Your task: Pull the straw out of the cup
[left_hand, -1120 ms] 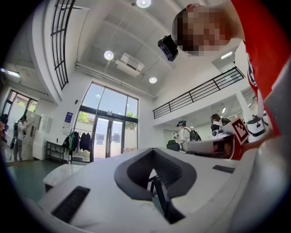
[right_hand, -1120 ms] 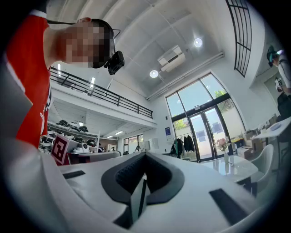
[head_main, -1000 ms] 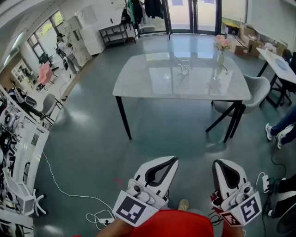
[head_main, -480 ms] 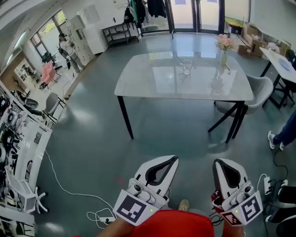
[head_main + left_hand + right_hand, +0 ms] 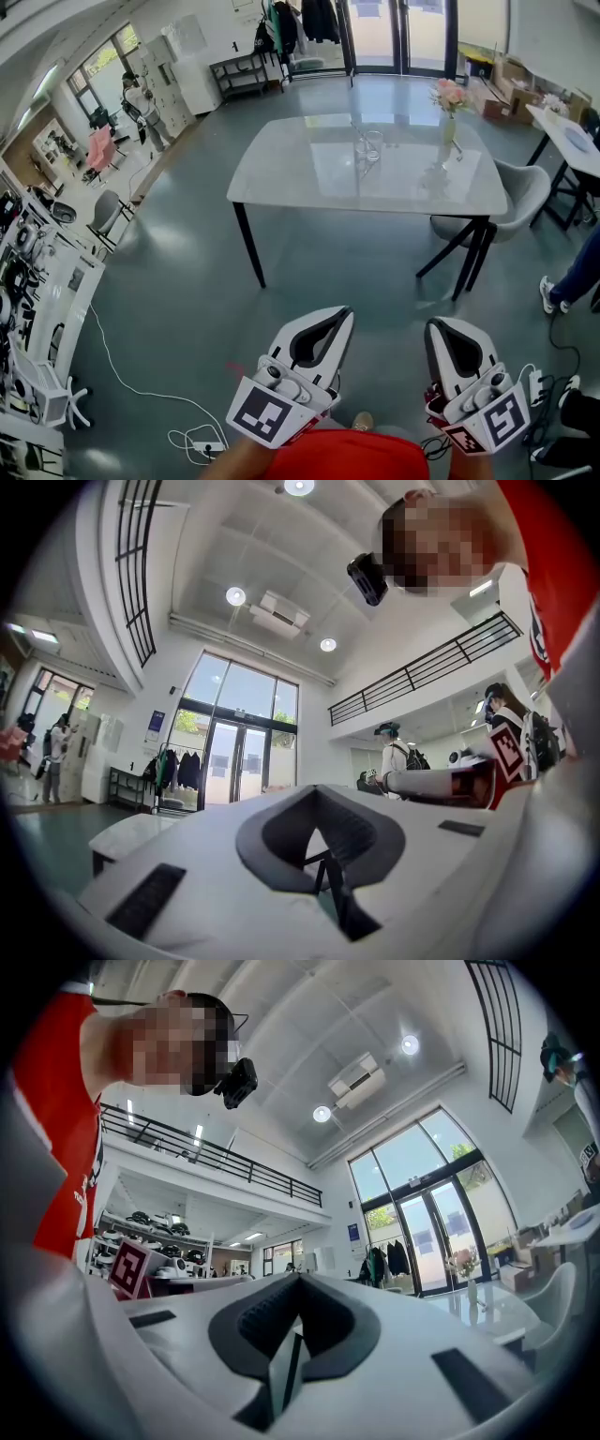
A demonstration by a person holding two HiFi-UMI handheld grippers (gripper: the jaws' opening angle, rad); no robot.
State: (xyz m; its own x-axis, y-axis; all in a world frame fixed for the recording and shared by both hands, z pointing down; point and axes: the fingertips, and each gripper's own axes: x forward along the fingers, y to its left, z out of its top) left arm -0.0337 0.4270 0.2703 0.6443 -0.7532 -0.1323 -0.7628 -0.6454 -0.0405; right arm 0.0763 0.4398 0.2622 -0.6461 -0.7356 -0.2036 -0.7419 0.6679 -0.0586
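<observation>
A small see-through glass cup (image 5: 372,144) stands on the far half of the big, pale, shiny stone desk (image 5: 300,173) with thin black legs. A thin straw (image 5: 361,129) sticks up out of the cup and leans to the left. It is very small in the head view and hard to see well. To the right of the cup, also on the desk, stands a slim vase with pink flowers (image 5: 449,101). The vase and the cup do not touch.

A grey chair (image 5: 527,184) sits at the right end of the desk. The floor (image 5: 187,281) around it is grey-green and shiny. A white cord (image 5: 127,386) lies on the floor at the left.

Both grippers are low in the head view, over the floor and well apart from the desk and the cup. The white left gripper (image 5: 343,313) has its jaws pressed together, and nothing is between them. Its own view shows the same closed tips (image 5: 317,793). The white right gripper (image 5: 438,324) is also closed tight and holds nothing, as its own view shows (image 5: 299,1281). The two grippers point toward the desk, side by side. The person's red shirt (image 5: 349,457) shows at the bottom between them.
</observation>
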